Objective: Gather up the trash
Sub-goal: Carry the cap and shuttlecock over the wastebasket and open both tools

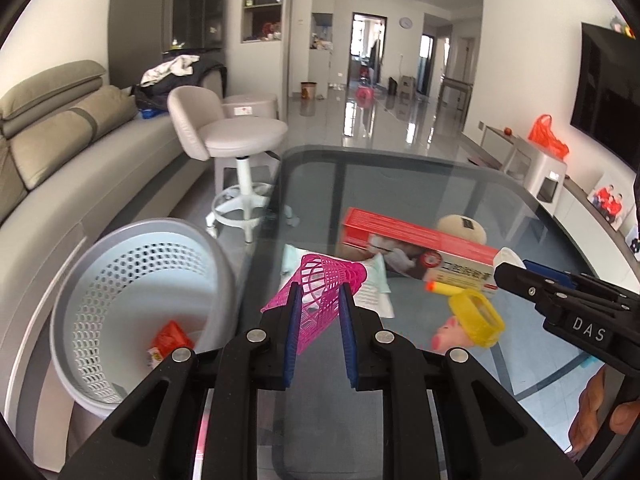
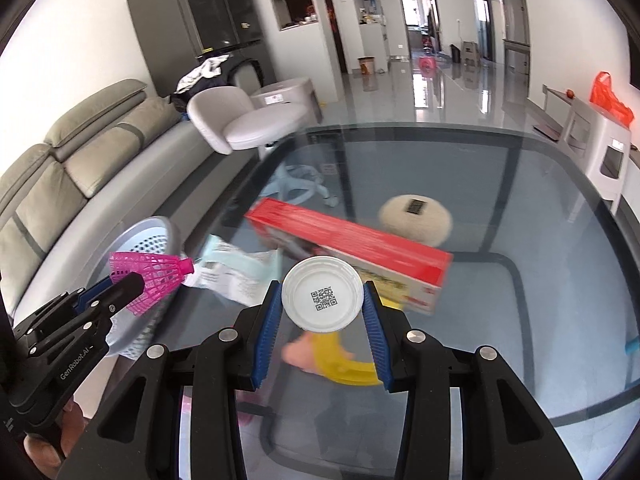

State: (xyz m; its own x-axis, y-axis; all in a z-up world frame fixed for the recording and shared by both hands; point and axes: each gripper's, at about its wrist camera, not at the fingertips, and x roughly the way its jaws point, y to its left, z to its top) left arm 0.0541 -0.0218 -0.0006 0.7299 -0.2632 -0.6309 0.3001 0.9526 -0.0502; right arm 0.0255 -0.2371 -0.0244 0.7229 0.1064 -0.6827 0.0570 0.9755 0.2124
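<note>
Perforated grey wastebasket (image 1: 132, 300), beside the glass table (image 1: 400, 184): the drop point.
Red carton (image 1: 416, 248): print unreadable.
Pink plastic shuttlecock (image 1: 324, 280): clamped in my left gripper (image 1: 320, 312), lifted clear; next, carry over the basket and release.
White QR-coded lid (image 2: 322, 298): pinched by my right gripper (image 2: 322, 312).

Left claw (image 1: 320, 300) clamped, right claw (image 2: 323, 300) gripping (both angled downward).

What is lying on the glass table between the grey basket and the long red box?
A pale crumpled packet lies there on the glass table, between the grey basket and the long red box. The right wrist view shows it best.
</note>
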